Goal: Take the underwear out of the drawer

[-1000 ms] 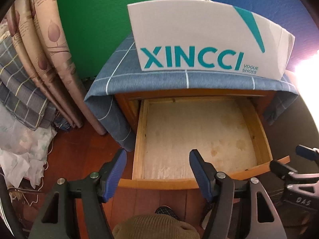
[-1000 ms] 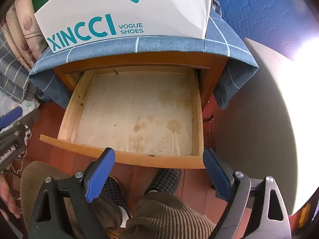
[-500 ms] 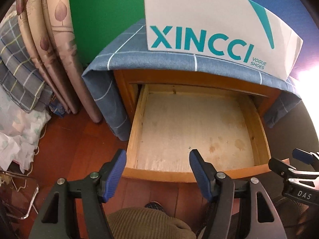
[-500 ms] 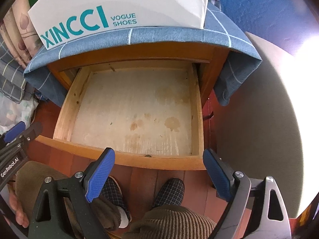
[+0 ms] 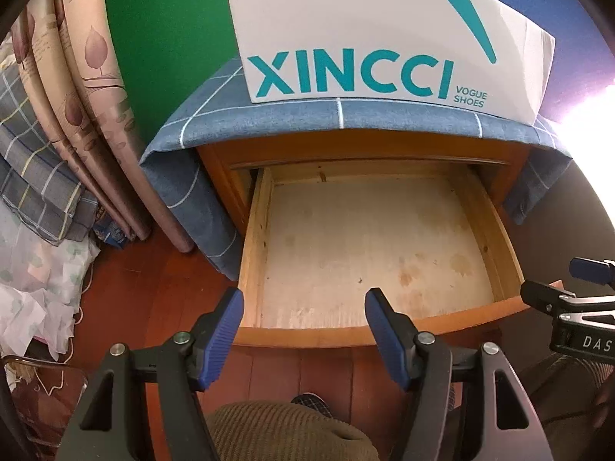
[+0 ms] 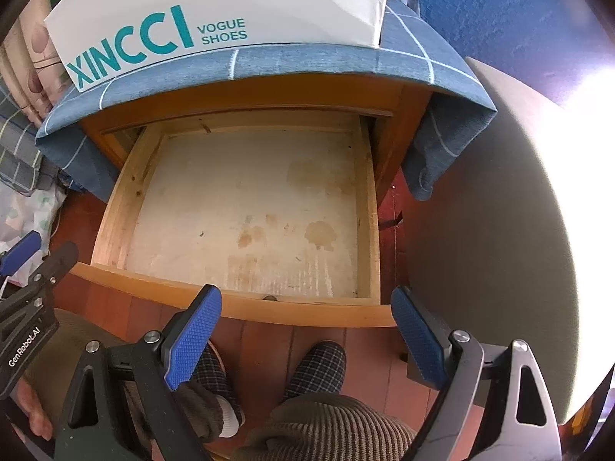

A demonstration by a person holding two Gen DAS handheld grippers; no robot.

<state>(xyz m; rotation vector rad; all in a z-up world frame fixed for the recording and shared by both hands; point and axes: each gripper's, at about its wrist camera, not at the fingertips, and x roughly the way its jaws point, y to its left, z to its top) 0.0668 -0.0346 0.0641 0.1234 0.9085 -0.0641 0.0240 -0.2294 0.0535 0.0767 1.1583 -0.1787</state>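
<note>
A wooden drawer [image 5: 251, 253] [image 6: 367, 207] stands pulled out of a small cabinet. Its pale, stained bottom is bare in both views; no underwear shows in either view. My left gripper [image 5: 303, 303] hovers open above the drawer's front rim, nothing between its blue pads. My right gripper [image 6: 305, 301] is open too, held over the front rim toward the drawer's right side. Each gripper shows at the edge of the other's view: the right gripper [image 5: 569, 296] at the right edge, the left gripper [image 6: 34, 253] at the left.
A white shoe box [image 5: 384, 38] sits on a blue checked cloth [image 5: 215, 123] draped over the cabinet. Rolled and folded fabrics [image 5: 77, 88] lean at the left, with crumpled cloth [image 5: 34, 288] below. A person's knees and checked slippers [image 6: 319, 365] are on the red wooden floor.
The left wrist view has shifted: the drawer and box now sit further right and higher. The right wrist view barely moved. Both grippers keep the same opening.
</note>
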